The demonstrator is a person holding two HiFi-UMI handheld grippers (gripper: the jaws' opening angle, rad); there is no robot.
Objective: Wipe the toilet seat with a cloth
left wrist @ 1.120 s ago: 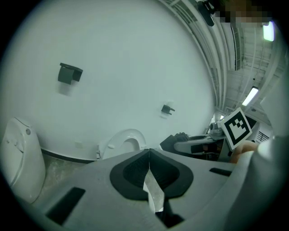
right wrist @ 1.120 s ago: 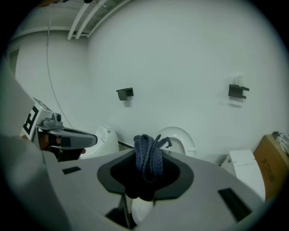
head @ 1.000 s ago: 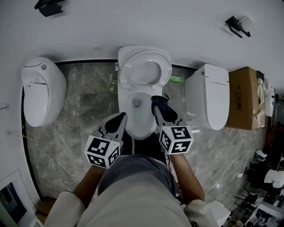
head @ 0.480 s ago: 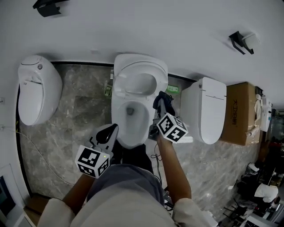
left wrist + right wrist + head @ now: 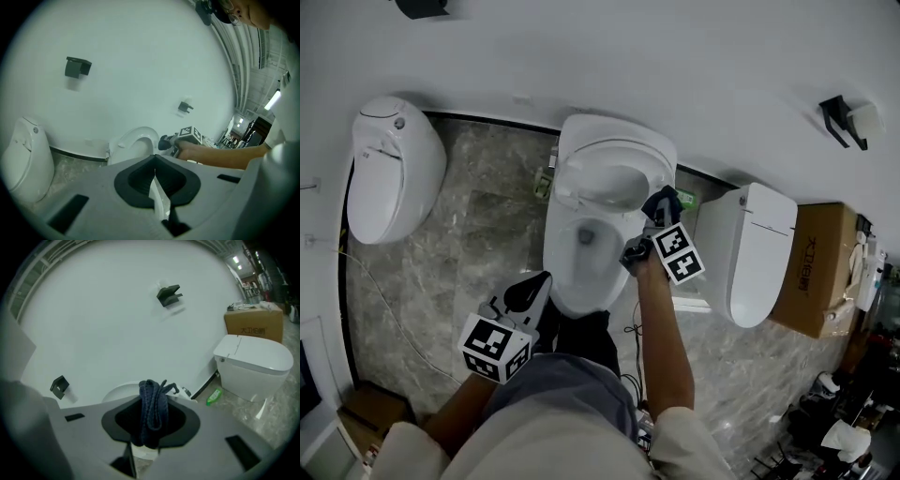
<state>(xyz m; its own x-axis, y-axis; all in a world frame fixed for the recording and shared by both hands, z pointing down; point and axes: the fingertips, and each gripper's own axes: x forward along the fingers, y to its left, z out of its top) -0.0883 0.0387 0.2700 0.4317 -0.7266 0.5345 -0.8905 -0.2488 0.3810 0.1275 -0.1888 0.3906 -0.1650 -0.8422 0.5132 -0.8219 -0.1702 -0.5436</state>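
Your right gripper (image 5: 654, 217) has its fingers clamped on the dark cloth (image 5: 663, 200), which sits just right of the toilet seat (image 5: 617, 152) (so the wipe likely goes leftward). Your left gripper (image 5: 530, 292), fingers together and empty, waits farther off by the bowl's (image 5: 572, 298) near left

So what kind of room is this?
Probably a toilet showroom or test room: an open white toilet stands between two closed white toilets on a grey marble floor, with a brown cardboard box nearby.
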